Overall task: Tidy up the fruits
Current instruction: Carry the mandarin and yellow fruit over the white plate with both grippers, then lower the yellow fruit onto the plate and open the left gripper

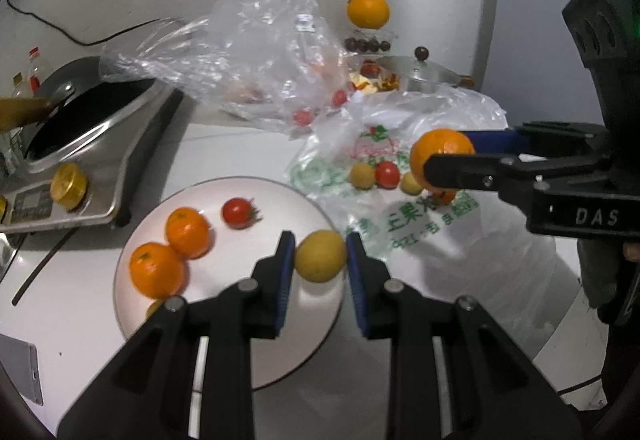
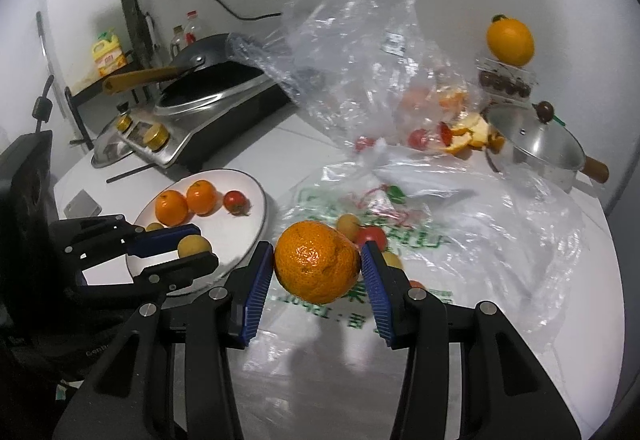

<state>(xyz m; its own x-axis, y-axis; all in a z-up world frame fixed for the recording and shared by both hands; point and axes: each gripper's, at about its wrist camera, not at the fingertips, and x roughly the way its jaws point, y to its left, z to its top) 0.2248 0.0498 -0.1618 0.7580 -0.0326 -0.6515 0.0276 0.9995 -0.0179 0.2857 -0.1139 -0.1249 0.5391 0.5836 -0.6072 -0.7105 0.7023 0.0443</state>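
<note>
1. White and round, the ceramic plate (image 1: 132,280) is the landmark in the left wrist view; the left gripper (image 1: 320,256) is clenched on a small yellow-green round fruit (image 1: 320,256) held over the plate's right edge.
2. On the plate's left part lie two orange mandarins (image 1: 157,271) touching each other, with a red cherry tomato (image 1: 238,213) just beside them toward the plate's far side.
3. Right of the plate, the right gripper (image 1: 444,156) grasps a large orange mandarin (image 1: 442,148) above a clear plastic bag printed in green (image 1: 400,224), where small yellow and red fruits lie.
4. Left of the plate stands a steel induction cooker with gold knobs (image 1: 88,156).
5. In the right wrist view, the right gripper (image 2: 318,268) holds the large orange mandarin (image 2: 316,266) between its blue pads, right of the plate (image 2: 256,196) and over the printed bag (image 2: 440,252).
6. The left gripper (image 2: 192,244) grips the yellow-green fruit (image 2: 194,245) at the plate's near edge; the mandarins (image 2: 171,207) and tomato (image 2: 235,201) sit on the plate's far part.
7. Beyond the plate, a crumpled clear bag (image 2: 360,40) rises.
</note>
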